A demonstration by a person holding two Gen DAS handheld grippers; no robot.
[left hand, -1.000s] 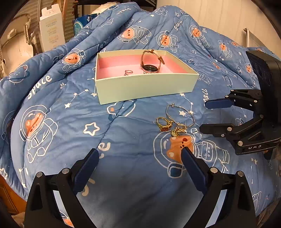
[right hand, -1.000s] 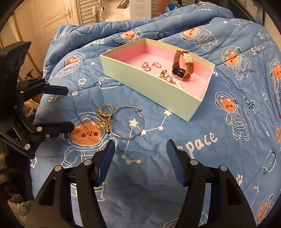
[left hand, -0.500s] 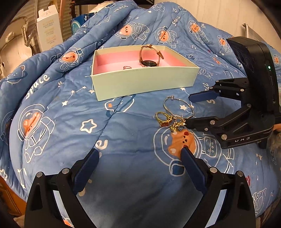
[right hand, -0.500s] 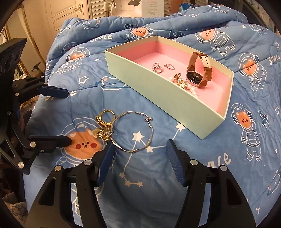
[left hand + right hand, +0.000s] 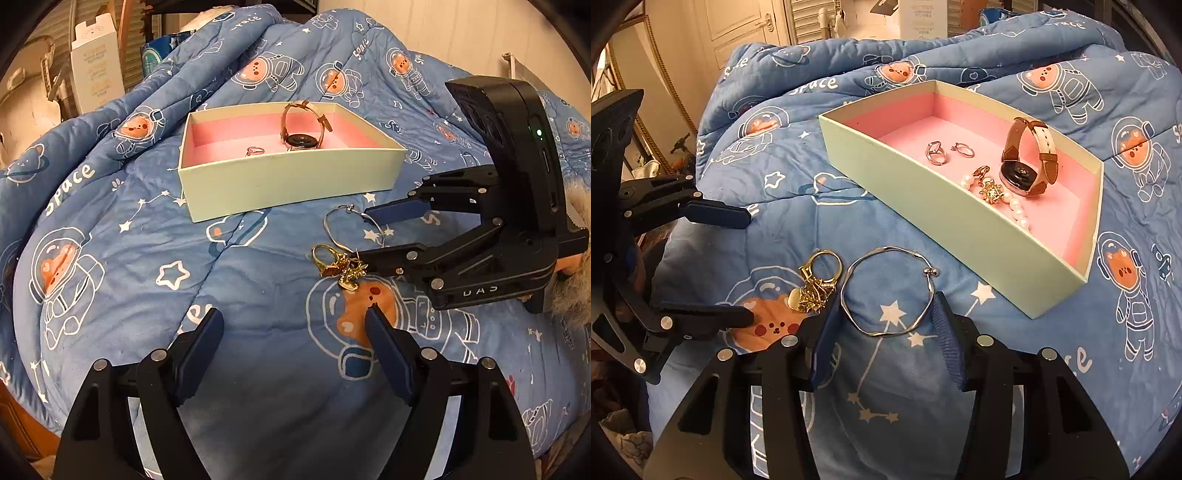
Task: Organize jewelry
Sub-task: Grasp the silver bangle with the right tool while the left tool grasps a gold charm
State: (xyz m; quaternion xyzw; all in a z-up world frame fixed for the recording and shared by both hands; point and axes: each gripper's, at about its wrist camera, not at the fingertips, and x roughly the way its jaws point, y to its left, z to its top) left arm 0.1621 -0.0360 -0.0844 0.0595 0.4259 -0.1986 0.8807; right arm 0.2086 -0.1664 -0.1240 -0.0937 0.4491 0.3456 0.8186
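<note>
A pale green box (image 5: 960, 218) with pink lining lies on the blue quilt; it also shows in the left wrist view (image 5: 280, 181). Inside are a brown-strap watch (image 5: 1028, 162), two small rings (image 5: 936, 152), a gold charm and pearls (image 5: 995, 194). On the quilt in front lie a silver bangle (image 5: 846, 288) and a gold ring cluster (image 5: 816, 284). My right gripper (image 5: 884, 314) is open, its fingers on either side of the bangle's near part. My left gripper (image 5: 295, 321) is open and empty, hovering beside the gold cluster (image 5: 340, 264).
The quilt (image 5: 129, 240) is bunched up behind the box. A white carton (image 5: 96, 66) stands at the back left. White doors (image 5: 738, 22) and a gold-framed mirror edge (image 5: 661, 92) are beyond the bed.
My right gripper has moved forward to straddle the silver bangle. The left gripper has hardly moved; both stay open.
</note>
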